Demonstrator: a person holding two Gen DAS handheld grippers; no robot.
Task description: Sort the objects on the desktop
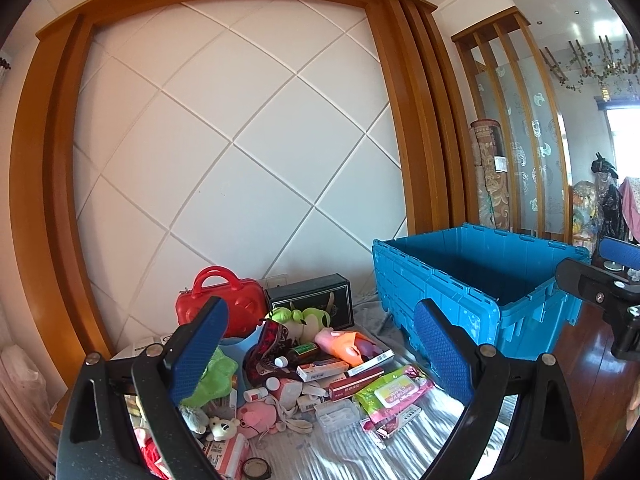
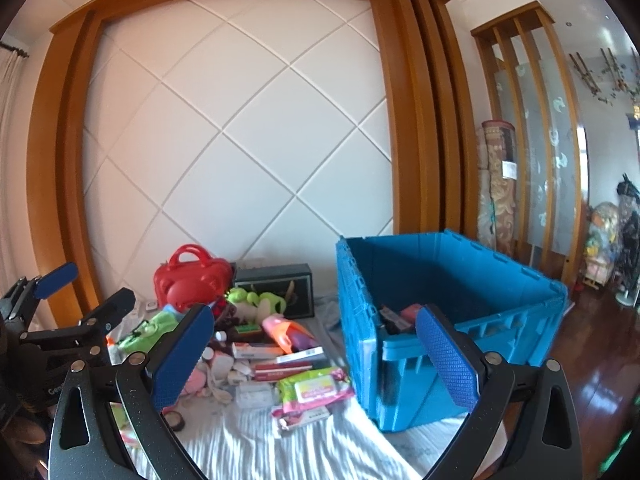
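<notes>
Desktop objects (image 1: 320, 368) are seen heaped left of the blue crate (image 1: 472, 280) in the left wrist view; left gripper (image 1: 320, 356) is held wide open, empty. Right wrist view: right gripper (image 2: 316, 356) is likewise spread, empty, before the crate (image 2: 452, 280); items lie inside.

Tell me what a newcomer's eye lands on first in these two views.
First the big blue crate, open-topped, at the right of the cloth-covered surface, with a few items already in its bottom. Next the jumble of small things to its left: a red toy case at the back by the wall, a green wipes pack at the front edge of the pile. Both the left gripper and the right gripper hang open and empty above it.
</notes>
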